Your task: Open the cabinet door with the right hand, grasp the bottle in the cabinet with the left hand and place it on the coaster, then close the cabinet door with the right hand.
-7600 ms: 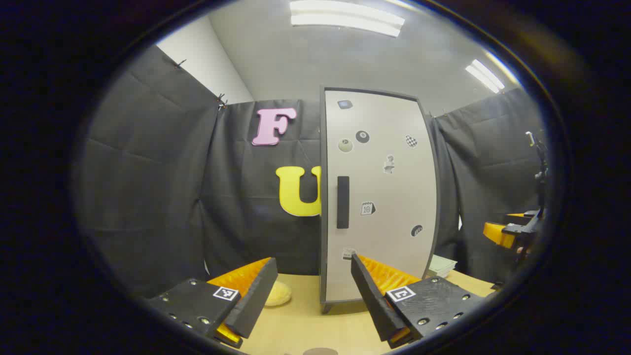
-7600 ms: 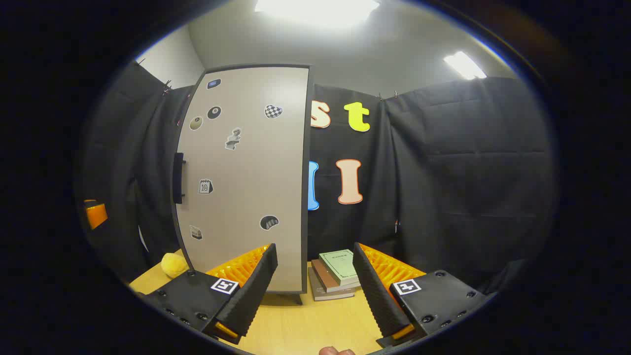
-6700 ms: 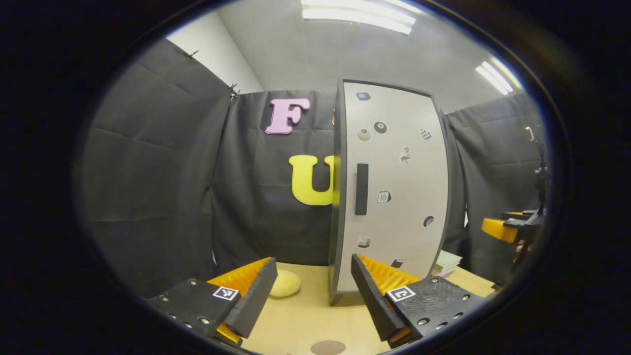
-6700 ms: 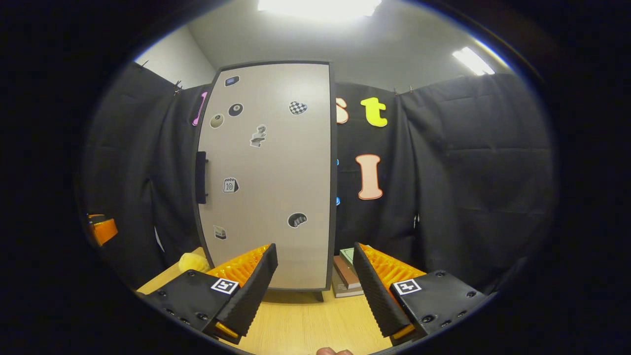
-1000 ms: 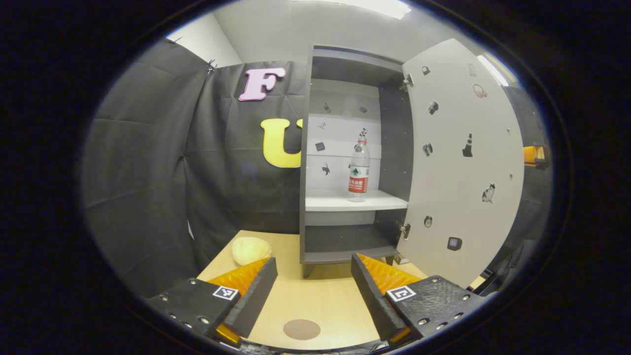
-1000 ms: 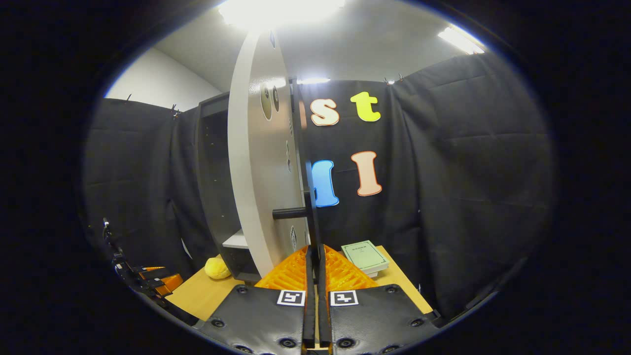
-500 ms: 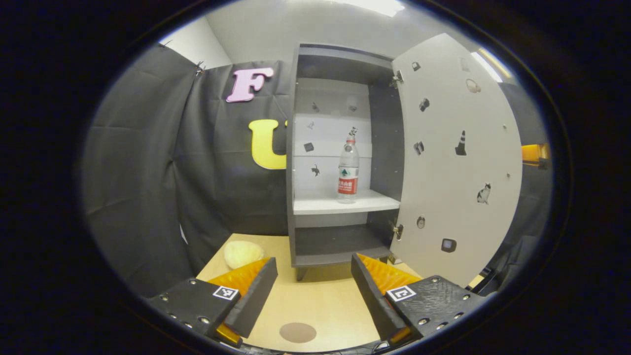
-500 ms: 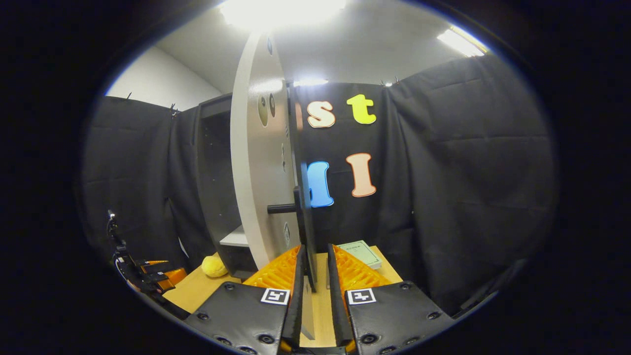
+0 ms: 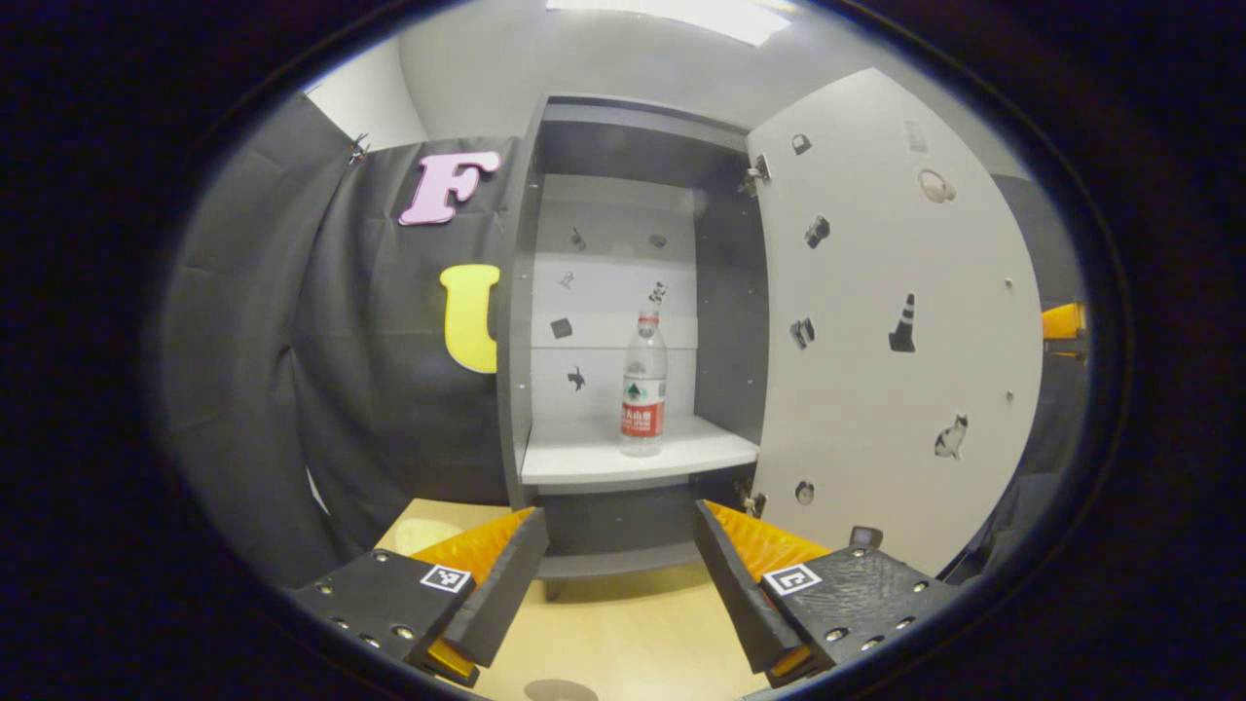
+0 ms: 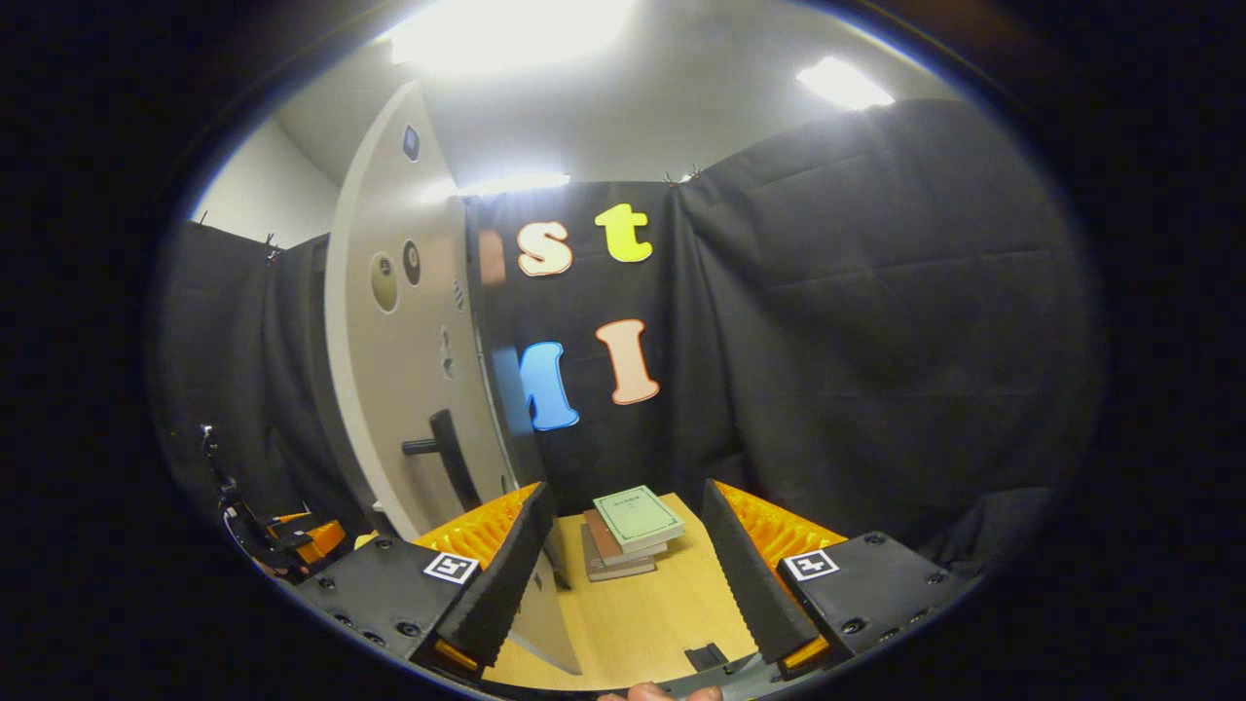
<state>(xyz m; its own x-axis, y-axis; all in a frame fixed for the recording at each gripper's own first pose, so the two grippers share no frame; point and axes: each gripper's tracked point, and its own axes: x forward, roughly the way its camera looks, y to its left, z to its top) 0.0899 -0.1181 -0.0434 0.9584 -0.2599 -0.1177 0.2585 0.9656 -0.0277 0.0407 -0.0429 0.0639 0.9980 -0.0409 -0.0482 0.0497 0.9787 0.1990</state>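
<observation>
Bottle [image 9: 643, 385]: clear plastic with a red label, upright on the white middle shelf [image 9: 594, 458] of the cabinet [image 9: 516, 321], toward the shelf's right side and set back from its front edge. Cabinet door [image 9: 891, 331]: swung fully open to the right, its stickered inner face exposed; in the right gripper view the door [image 10: 389, 370] stands edge-on at left, with its black handle [image 10: 448, 453] projecting. Coaster [image 9: 559, 690]: a brown disc at the near edge of the bench [image 9: 623, 633], partly cut off. Left hand-held gripper [image 9: 618, 584]: released, fingers spread wide, low before the cabinet and apart from the bottle. Right hand-held gripper [image 10: 623, 574]: released, fingers spread, just right of the door and grasping nothing. A stack of books [image 10: 628, 531] lies near the far edge of the bench [image 10: 652, 613].
</observation>
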